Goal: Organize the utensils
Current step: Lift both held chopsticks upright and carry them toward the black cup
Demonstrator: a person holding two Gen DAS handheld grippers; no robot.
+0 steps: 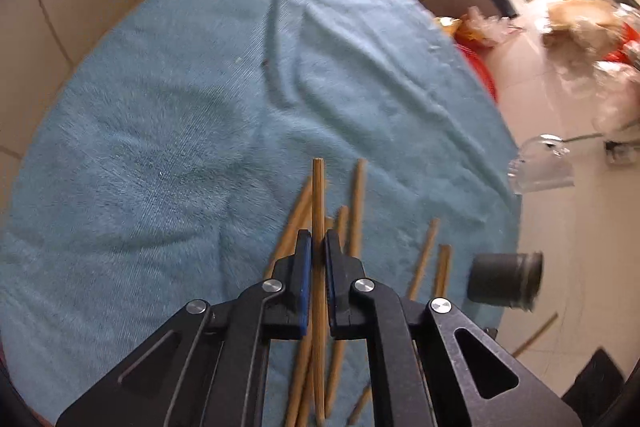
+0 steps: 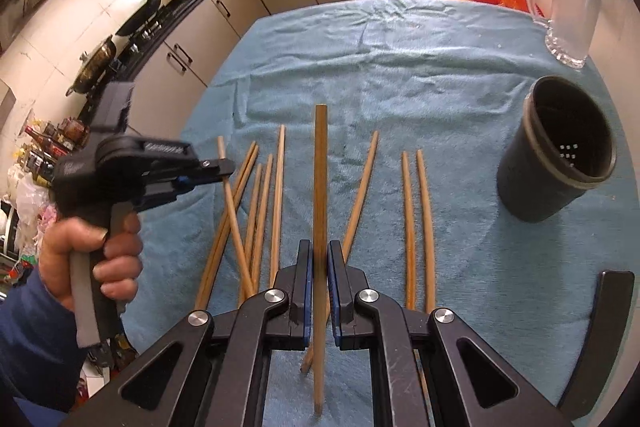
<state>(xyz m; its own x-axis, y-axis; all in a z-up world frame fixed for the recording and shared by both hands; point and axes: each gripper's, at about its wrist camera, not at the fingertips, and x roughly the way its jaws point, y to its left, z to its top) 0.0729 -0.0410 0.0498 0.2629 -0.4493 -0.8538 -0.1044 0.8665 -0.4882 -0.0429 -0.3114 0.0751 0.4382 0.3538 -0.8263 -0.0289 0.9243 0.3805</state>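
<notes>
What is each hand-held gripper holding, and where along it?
Each holds one wooden chopstick partway along its length: left hand-held gripper, chopstick; right hand-held gripper, chopstick.

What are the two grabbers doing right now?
Left gripper: shut on a chopstick.
Right gripper: shut on another chopstick.

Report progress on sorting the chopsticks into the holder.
Done: nothing visible; the dark holder looks empty. In hand: the left claw and right claw each grip one chopstick. Left: the loose chopsticks on the blue towel.
</notes>
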